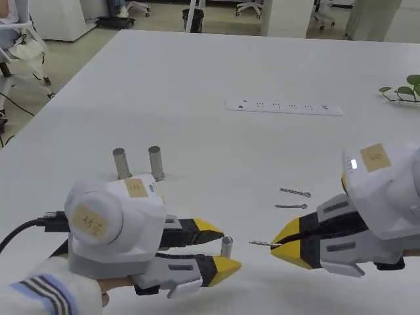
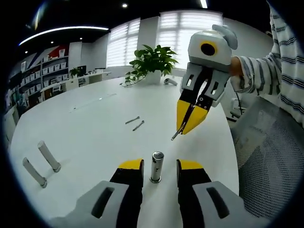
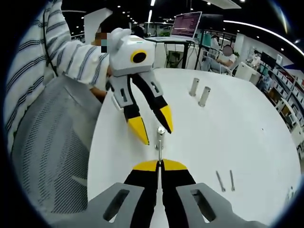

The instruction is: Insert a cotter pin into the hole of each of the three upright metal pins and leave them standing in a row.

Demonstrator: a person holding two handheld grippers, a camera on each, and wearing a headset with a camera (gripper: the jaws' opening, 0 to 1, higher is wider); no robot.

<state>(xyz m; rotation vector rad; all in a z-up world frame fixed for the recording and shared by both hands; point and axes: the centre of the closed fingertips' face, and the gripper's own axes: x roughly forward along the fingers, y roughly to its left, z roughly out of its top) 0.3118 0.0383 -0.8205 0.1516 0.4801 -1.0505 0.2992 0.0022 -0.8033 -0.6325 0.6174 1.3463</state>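
Observation:
One upright metal pin (image 1: 227, 245) stands between the jaws of my left gripper (image 1: 220, 248), which is open around it, with gaps on both sides in the left gripper view (image 2: 156, 166). My right gripper (image 1: 279, 246) is shut on a cotter pin (image 1: 262, 243) whose free end points at that pin's top, a short way off. The right gripper view has the cotter pin (image 3: 160, 151) lined up just short of the metal pin (image 3: 161, 135). Two more upright pins (image 1: 121, 163) (image 1: 156, 162) stand side by side farther back on the left.
Two loose cotter pins (image 1: 294, 192) (image 1: 291, 206) lie on the white table behind the right gripper. A white power strip (image 1: 283, 106) lies farther back, and a plant (image 1: 403, 90) sits at the right edge. An office chair (image 2: 266, 156) stands by the table's edge.

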